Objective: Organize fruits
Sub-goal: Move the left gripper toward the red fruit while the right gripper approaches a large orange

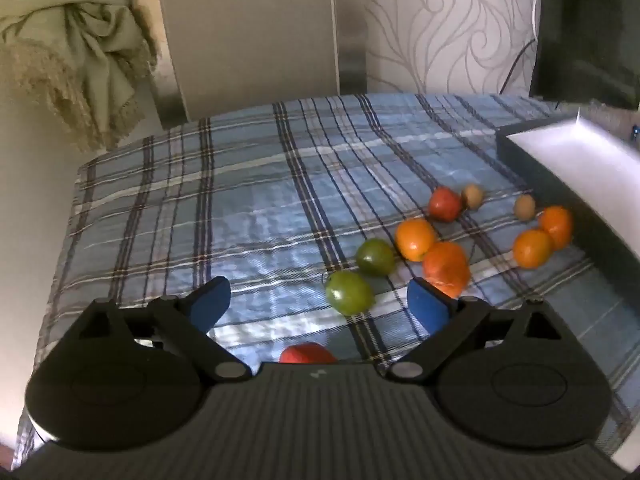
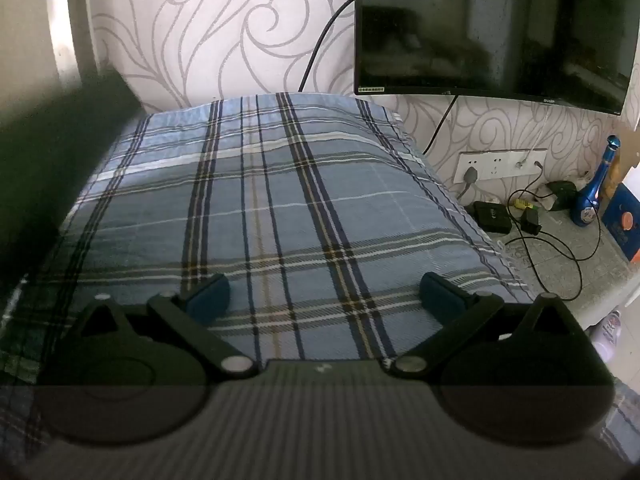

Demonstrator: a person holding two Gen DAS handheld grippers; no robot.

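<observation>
Loose fruit lies on a blue plaid cloth (image 1: 240,208) in the left wrist view. Two green apples (image 1: 349,292) (image 1: 375,257) lie just beyond my left gripper (image 1: 320,306), which is open and holds nothing. Several oranges (image 1: 415,239) (image 1: 446,268) (image 1: 533,248) (image 1: 556,226) spread to the right. A red fruit (image 1: 445,204) and two small brown fruits (image 1: 473,196) (image 1: 525,207) lie farther back. Another red fruit (image 1: 307,354) peeks out close under the gripper body. My right gripper (image 2: 324,300) is open over bare plaid cloth (image 2: 280,200), with no fruit in its view.
A dark box with a white inside (image 1: 568,152) stands at the right of the fruit. A hanging towel (image 1: 72,48) and a chair back (image 1: 256,32) are behind the table. A monitor (image 2: 492,28), cables, a socket strip (image 2: 500,164) and a blue bottle (image 2: 592,192) sit right of the cloth.
</observation>
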